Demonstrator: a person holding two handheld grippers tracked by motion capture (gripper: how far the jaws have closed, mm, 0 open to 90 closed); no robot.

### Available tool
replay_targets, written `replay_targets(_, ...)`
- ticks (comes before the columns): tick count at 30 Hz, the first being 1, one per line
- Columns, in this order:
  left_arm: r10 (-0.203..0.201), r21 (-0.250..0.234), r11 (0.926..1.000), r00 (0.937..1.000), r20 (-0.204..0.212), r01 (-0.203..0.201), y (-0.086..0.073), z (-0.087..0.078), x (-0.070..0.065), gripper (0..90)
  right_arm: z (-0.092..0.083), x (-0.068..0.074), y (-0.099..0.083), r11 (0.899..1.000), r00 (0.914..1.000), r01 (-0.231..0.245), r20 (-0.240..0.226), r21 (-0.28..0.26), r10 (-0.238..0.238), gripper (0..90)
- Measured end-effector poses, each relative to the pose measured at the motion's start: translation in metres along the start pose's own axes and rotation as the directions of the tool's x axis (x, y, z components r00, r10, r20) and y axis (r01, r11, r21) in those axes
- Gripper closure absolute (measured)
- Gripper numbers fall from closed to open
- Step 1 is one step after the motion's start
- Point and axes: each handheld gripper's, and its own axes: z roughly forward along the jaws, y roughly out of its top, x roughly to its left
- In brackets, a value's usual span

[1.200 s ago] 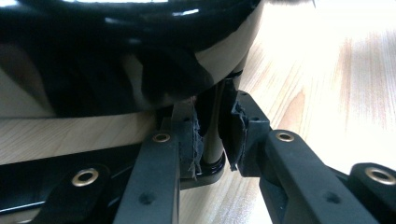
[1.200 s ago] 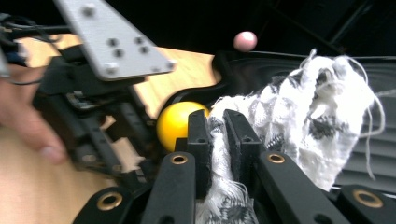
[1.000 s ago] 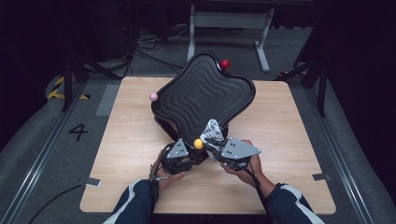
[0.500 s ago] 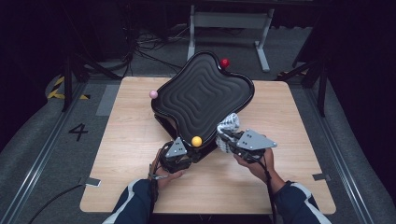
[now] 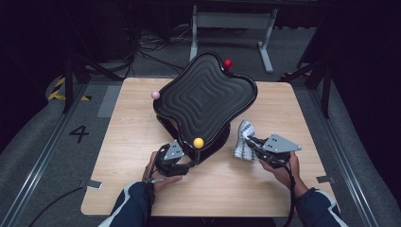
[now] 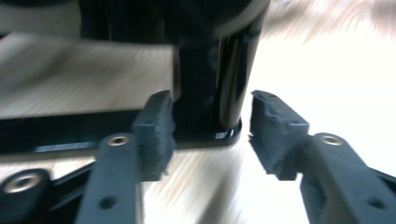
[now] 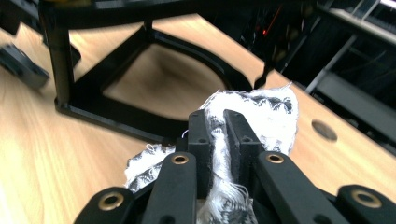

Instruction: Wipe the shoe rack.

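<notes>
While the left claw (image 5: 191,158) had just opened around the black stand's leg (image 6: 212,88), the right claw (image 5: 247,143) carried the gripped cloth (image 5: 244,142) away from the stand.

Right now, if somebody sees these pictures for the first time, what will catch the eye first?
Probably the big black wavy tray on a stand in the middle of the wooden table, with a red ball, a pink ball and a yellow ball at its corners. Right of it, the right gripper pinches a black-and-white cloth.
</notes>
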Motion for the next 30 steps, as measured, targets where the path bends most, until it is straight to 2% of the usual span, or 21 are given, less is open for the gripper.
replay_targets(1, 0.000, 0.000, 1.0000, 1.0000, 0.000, 0.000, 0.000, 0.000, 0.000, 44.3, -0.002, -0.001, -0.004, 1.000, 1.0000, -0.004, -0.003, 0.006, 0.004, 82.3)
replay_targets(2, 0.002, 0.028, 0.9996, 1.0000, -0.006, -0.001, -0.002, -0.005, 0.000, 42.5, -0.004, -0.003, -0.008, 1.000, 0.9998, -0.017, -0.008, 0.014, 0.017, 82.2)
replay_targets(5, -0.002, 0.050, 0.9988, 0.9999, -0.011, 0.003, -0.005, -0.014, 0.002, 39.6, -0.007, -0.005, -0.019, 0.998, 0.9991, -0.030, -0.028, 0.046, 0.032, 82.0)
replay_targets(7, 0.001, 0.080, 0.9968, 0.9995, -0.031, 0.002, -0.010, -0.020, 0.003, 37.1, -0.007, -0.005, -0.026, 0.997, 0.9988, -0.034, -0.032, 0.075, 0.037, 81.6)
replay_targets(9, -0.010, 0.106, 0.9943, 0.9994, -0.034, 0.013, -0.015, -0.027, 0.005, 35.7, -0.006, -0.005, -0.033, 0.994, 0.9991, -0.028, -0.029, 0.107, 0.032, 80.6)
replay_targets(11, -0.010, 0.110, 0.9938, 0.9992, -0.038, 0.014, -0.018, -0.031, 0.007, 34.7, -0.006, -0.006, -0.036, 0.992, 0.9991, -0.027, -0.028, 0.126, 0.031, 79.9)
replay_targets(13, -0.038, 0.120, 0.9918, 0.9977, -0.057, 0.045, -0.028, -0.041, 0.012, 34.2, -0.002, -0.012, -0.047, 0.983, 0.9974, -0.057, -0.032, 0.176, 0.064, 77.6)
replay_targets(15, -0.071, 0.110, 0.9910, 0.9965, -0.045, 0.075, -0.032, -0.046, 0.015, 34.2, 0.001, -0.014, -0.052, 0.975, 0.9961, -0.077, -0.027, 0.207, 0.084, 75.7)
replay_targets(19, -0.082, 0.122, 0.9887, 0.9958, -0.039, 0.087, -0.036, -0.048, 0.018, 33.5, 0.013, -0.017, -0.066, 0.951, 0.9940, -0.083, -0.043, 0.298, 0.101, 71.9)
replay_targets(22, -0.084, 0.131, 0.9873, 0.9956, -0.042, 0.089, -0.036, -0.046, 0.019, 32.9, 0.015, -0.018, -0.068, 0.953, 0.9908, -0.107, -0.049, 0.285, 0.126, 71.5)
replay_targets(25, -0.087, 0.140, 0.9861, 0.9959, -0.025, 0.089, -0.038, -0.042, 0.022, 32.4, 0.016, -0.020, -0.069, 0.948, 0.9859, -0.134, -0.057, 0.288, 0.157, 70.5)
replay_targets(27, -0.089, 0.163, 0.9821, 0.9955, -0.031, 0.093, -0.040, -0.039, 0.024, 31.3, 0.019, -0.024, -0.071, 0.941, 0.9729, -0.191, -0.073, 0.280, 0.219, 68.0)
replay_targets(28, -0.092, 0.159, 0.9826, 0.9953, -0.031, 0.096, -0.041, -0.038, 0.025, 30.3, 0.021, -0.026, -0.072, 0.939, 0.9680, -0.211, -0.076, 0.273, 0.239, 67.1)
replay_targets(30, -0.086, 0.156, 0.9836, 0.9956, -0.036, 0.091, -0.041, -0.038, 0.027, 29.0, 0.026, -0.026, -0.069, 0.937, 0.9659, -0.218, -0.077, 0.272, 0.247, 65.4)
